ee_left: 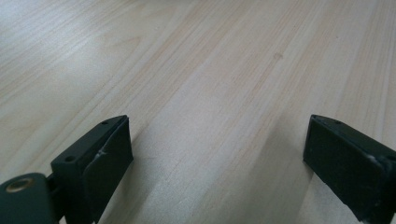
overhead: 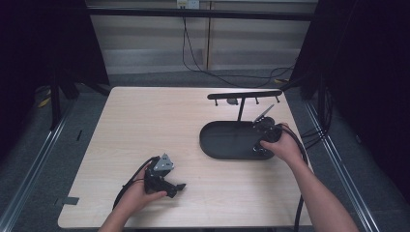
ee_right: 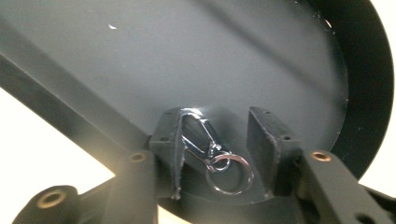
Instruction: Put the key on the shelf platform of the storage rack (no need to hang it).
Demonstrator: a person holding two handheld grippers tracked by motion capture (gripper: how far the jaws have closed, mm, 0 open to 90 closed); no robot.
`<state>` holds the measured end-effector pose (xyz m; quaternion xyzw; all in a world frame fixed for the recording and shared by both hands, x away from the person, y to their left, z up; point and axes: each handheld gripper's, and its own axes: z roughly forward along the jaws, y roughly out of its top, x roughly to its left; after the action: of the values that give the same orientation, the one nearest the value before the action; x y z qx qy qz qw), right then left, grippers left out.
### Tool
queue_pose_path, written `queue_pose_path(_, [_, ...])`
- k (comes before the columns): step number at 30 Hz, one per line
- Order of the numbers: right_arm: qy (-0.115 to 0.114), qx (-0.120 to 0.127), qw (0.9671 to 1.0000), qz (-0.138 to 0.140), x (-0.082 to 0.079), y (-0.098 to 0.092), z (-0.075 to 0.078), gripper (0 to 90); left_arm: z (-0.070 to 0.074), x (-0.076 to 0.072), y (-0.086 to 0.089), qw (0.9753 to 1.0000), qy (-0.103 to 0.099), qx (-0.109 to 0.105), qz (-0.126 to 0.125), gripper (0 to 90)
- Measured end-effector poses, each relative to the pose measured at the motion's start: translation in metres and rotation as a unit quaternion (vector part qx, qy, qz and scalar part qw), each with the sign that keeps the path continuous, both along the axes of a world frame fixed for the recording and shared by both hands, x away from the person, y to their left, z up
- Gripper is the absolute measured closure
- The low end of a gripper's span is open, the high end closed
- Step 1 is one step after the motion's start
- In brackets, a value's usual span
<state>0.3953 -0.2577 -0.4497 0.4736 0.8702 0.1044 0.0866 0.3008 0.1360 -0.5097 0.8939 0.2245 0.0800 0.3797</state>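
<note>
Left claw (overhead: pixel 180 186): held low near the bench's front edge by the left hand (overhead: pixel 140 193), jaws spread wide apart.
Right claw (ee_right: pixel 217 156): gripped by the right hand (overhead: pixel 285 145), forearm stretched forward, jaws parted, nothing clamped.

Pale wood table (overhead: pixel 145 125) on grey carpet floor (overhead: pixel 159 77); beige panelled wall (overhead: pixel 145 36) behind, black cables (overhead: pixel 193 58) trailing down it; dark curtains (overhead: pixel 48 38) both sides; dim light
</note>
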Motion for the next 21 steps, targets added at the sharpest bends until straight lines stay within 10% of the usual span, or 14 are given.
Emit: queue_pose_path(21, [-0.002, 0.044, 0.9989, 0.017, -0.019, 0.012, 0.015, 30.9, 0.000, -0.001, 0.000, 1.0000, 0.001, -0.004, 0.002, 7.6])
